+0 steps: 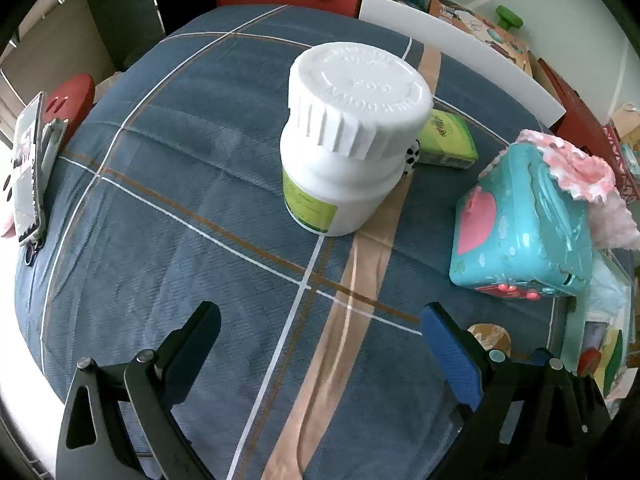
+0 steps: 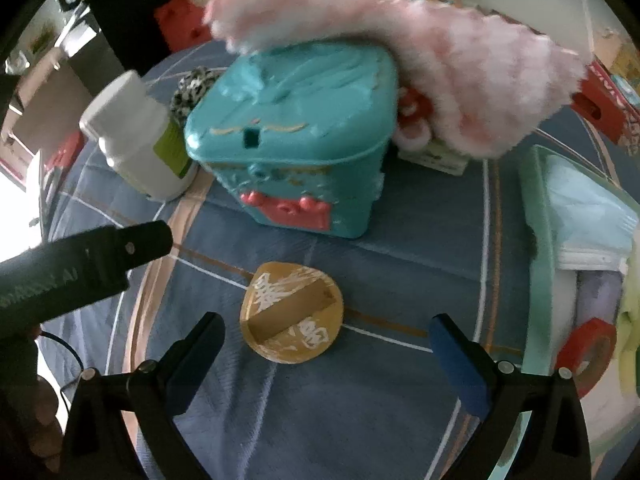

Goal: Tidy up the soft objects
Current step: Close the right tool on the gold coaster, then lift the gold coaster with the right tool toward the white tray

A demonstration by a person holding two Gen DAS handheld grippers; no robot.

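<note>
A fluffy pink soft item (image 2: 460, 68) drapes over the back of a teal plastic box (image 2: 296, 148) on the blue plaid cloth; the left wrist view shows the same pink item (image 1: 576, 168) and box (image 1: 520, 220) at right. A black-and-white spotted soft thing (image 2: 192, 88) peeks out behind the white bottle (image 2: 136, 136), which stands tall in the left wrist view (image 1: 348, 136). My left gripper (image 1: 320, 340) is open over bare cloth. My right gripper (image 2: 328, 344) is open, a round golden disc (image 2: 292, 316) lying just ahead between its fingers.
A green packet (image 1: 448, 140) lies behind the bottle. A pale green tray (image 2: 568, 248) with folded cloth and a red tape roll (image 2: 588, 352) sits at right. A phone (image 1: 26, 172) stands at the left edge. The other gripper's black body (image 2: 80, 264) reaches in from left.
</note>
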